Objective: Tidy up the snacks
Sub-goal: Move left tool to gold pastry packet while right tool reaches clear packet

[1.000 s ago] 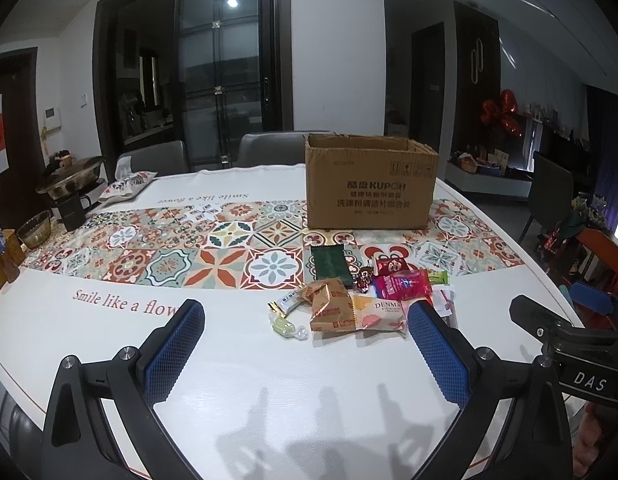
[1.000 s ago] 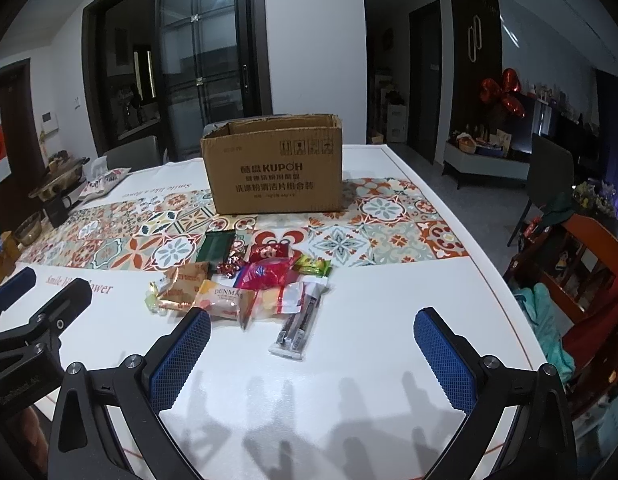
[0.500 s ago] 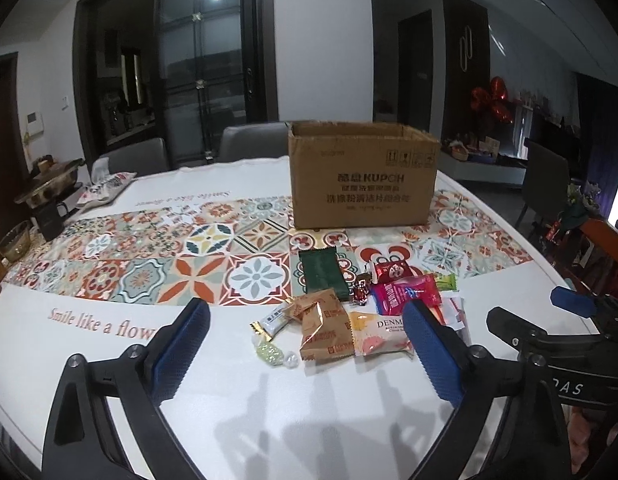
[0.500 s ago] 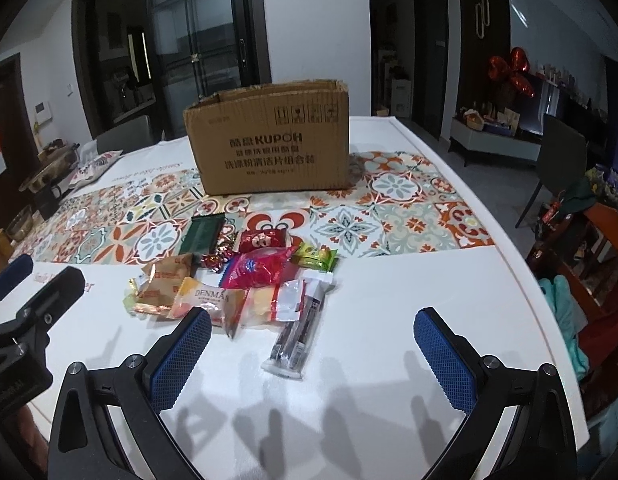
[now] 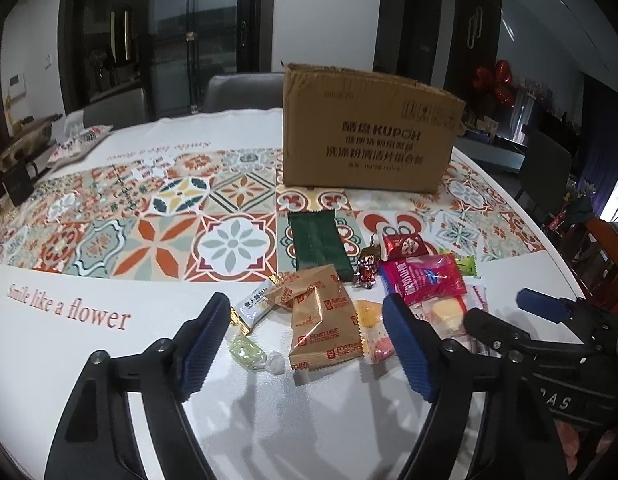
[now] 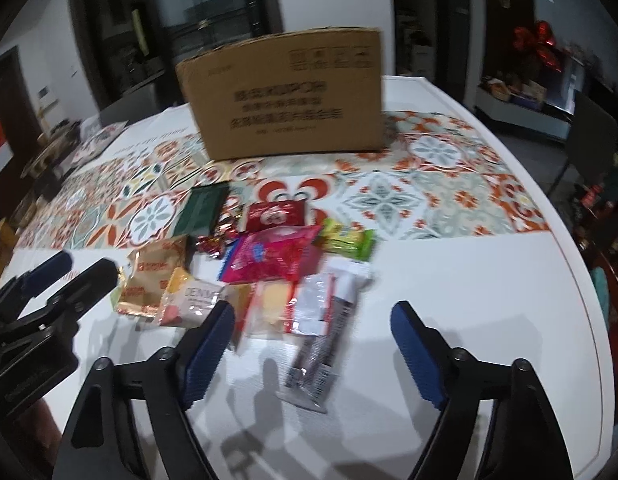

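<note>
A pile of wrapped snacks lies on the white table [image 5: 109, 360] in front of an open brown cardboard box [image 5: 365, 136], also in the right wrist view [image 6: 289, 96]. My left gripper [image 5: 305, 344] is open, its jaws on either side of a gold Fortune Biscuits pack [image 5: 321, 320], with a green candy [image 5: 249, 354] just left. A dark green pack [image 5: 317, 240] and a pink pack [image 5: 421, 280] lie behind. My right gripper [image 6: 313, 352] is open over a long grey sachet [image 6: 321, 356] and a clear yellow pack [image 6: 273, 308]. The pink pack [image 6: 277, 256] lies beyond.
A patterned tile runner [image 5: 149, 208] crosses the table under the box. Grey chairs [image 5: 241, 88] stand behind the table. A patterned pouch [image 5: 77, 144] and dark items sit at the far left. The table's right edge [image 6: 581, 280] drops to chairs and clutter.
Both grippers have moved forward and down toward the snack pile, which now fills the space between their jaws. Both stay open. The snacks have not moved.
</note>
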